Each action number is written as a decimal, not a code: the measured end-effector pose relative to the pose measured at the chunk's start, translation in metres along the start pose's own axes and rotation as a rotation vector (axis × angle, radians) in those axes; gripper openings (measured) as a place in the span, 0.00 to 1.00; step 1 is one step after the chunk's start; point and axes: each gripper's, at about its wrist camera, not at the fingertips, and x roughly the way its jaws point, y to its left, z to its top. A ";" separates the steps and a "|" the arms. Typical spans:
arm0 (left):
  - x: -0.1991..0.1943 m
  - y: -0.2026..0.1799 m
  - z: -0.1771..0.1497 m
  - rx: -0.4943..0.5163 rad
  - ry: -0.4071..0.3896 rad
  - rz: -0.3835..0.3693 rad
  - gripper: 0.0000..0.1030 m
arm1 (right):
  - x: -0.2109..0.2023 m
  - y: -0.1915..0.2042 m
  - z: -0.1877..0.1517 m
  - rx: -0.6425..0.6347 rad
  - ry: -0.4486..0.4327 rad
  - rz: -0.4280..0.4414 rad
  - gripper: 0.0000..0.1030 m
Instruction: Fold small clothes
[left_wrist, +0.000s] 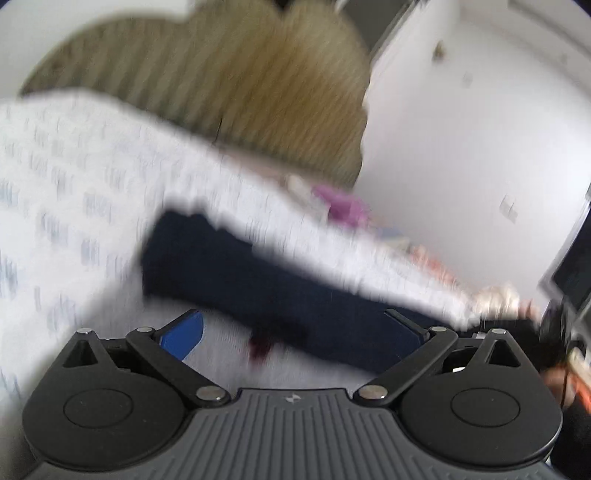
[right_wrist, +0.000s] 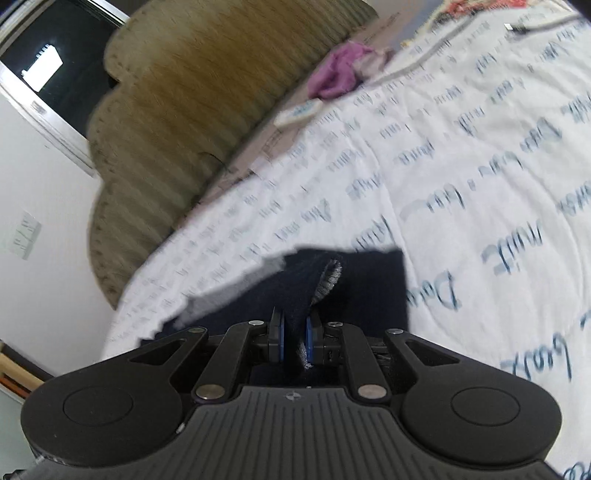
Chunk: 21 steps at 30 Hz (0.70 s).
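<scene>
A dark navy garment (left_wrist: 236, 273) lies on a white bedspread (left_wrist: 66, 192) printed with blue script. My left gripper (left_wrist: 295, 328) is open, its jaws wide apart just above the garment's near edge, holding nothing. The left view is blurred. In the right wrist view my right gripper (right_wrist: 295, 332) is shut on a fold of the navy garment (right_wrist: 369, 284), with a grey inner lining edge (right_wrist: 328, 280) sticking up between the blue pads (right_wrist: 308, 332).
A tan ribbed headboard (right_wrist: 177, 110) stands behind the bed. A purple cloth (right_wrist: 340, 74) and a white remote (right_wrist: 299, 110) lie near it. A white wall (left_wrist: 472, 129) with a socket borders the bed. The bedspread (right_wrist: 480, 166) stretches away to the right.
</scene>
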 end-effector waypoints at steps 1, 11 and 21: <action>0.001 0.002 0.015 -0.009 -0.043 0.027 1.00 | 0.001 0.002 0.004 -0.004 -0.007 0.001 0.15; 0.130 0.058 0.071 -0.039 0.326 0.281 0.37 | 0.027 -0.022 -0.008 0.038 0.068 -0.051 0.15; 0.149 0.038 0.062 0.201 0.376 0.318 0.15 | 0.022 -0.032 0.003 0.066 0.068 -0.082 0.14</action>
